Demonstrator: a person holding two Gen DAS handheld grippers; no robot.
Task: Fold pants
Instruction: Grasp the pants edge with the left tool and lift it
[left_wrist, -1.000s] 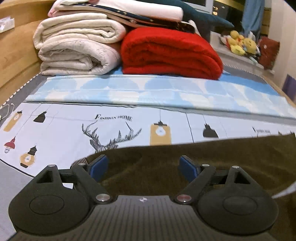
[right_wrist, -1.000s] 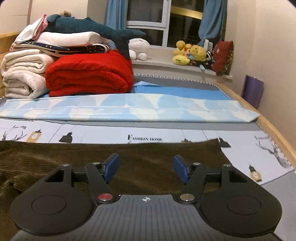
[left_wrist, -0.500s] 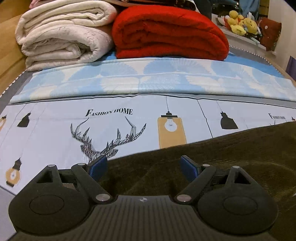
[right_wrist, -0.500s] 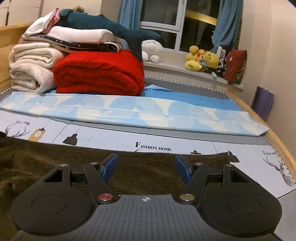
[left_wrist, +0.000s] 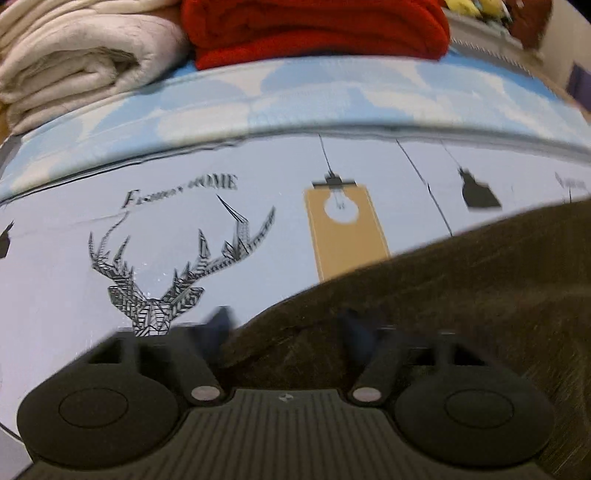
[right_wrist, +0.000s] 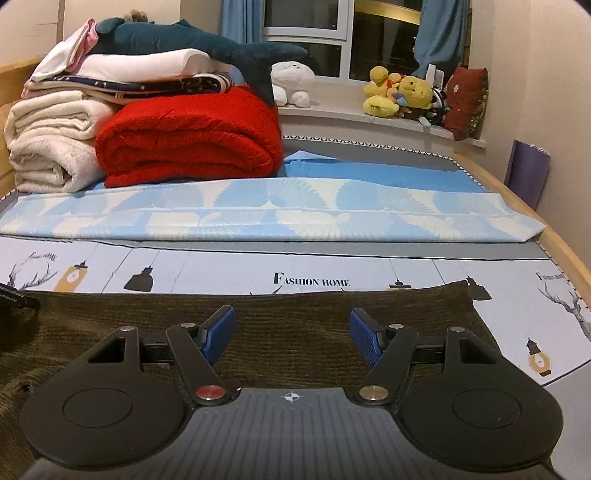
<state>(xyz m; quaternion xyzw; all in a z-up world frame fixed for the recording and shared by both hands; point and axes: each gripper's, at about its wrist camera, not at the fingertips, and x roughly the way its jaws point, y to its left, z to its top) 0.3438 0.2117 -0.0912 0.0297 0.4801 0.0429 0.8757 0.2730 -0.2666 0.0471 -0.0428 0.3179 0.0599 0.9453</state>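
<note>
Left hand-held gripper (left_wrist: 286, 325): its jaws had just been closing, with the corner edge of the pants (left_wrist: 461, 295) lying between the blurred blue pads. Whether the pads pressed on the cloth could not be told from the left wrist view, owing to motion blur.

Right hand-held gripper (right_wrist: 291, 334): jaws stood apart above the pants (right_wrist: 295, 325), nothing pinched between the blue pads (right_wrist: 218, 330).

The pants, of dark olive corduroy, lay flat on the bed sheet (right_wrist: 229, 267), filling the near field from 9 o'clock to 3 o'clock in the right wrist view, the far hem running straight across and ending in a corner toward 2 o'clock. In the left wrist view the garment occupied the ground from 3 to 6 o'clock.

Beyond the hem, the pale sheet carried printed lamps, lettering and a deer head (left_wrist: 162, 280). Farther off lay a folded blue-and-white patterned cover (right_wrist: 280, 214) across the bed.

At 11 o'clock a red blanket (right_wrist: 188, 136) sat just beside a stack of cream blankets (right_wrist: 48, 144), with folded linen and a plush shark (right_wrist: 192, 42) on top.

No containers were observed. On the window sill (right_wrist: 332, 114) at 1 o'clock stood yellow soft toys (right_wrist: 399, 94) and a dark red cushion (right_wrist: 467, 99); a purple item (right_wrist: 526, 170) leaned at the wall at 2 o'clock.
</note>
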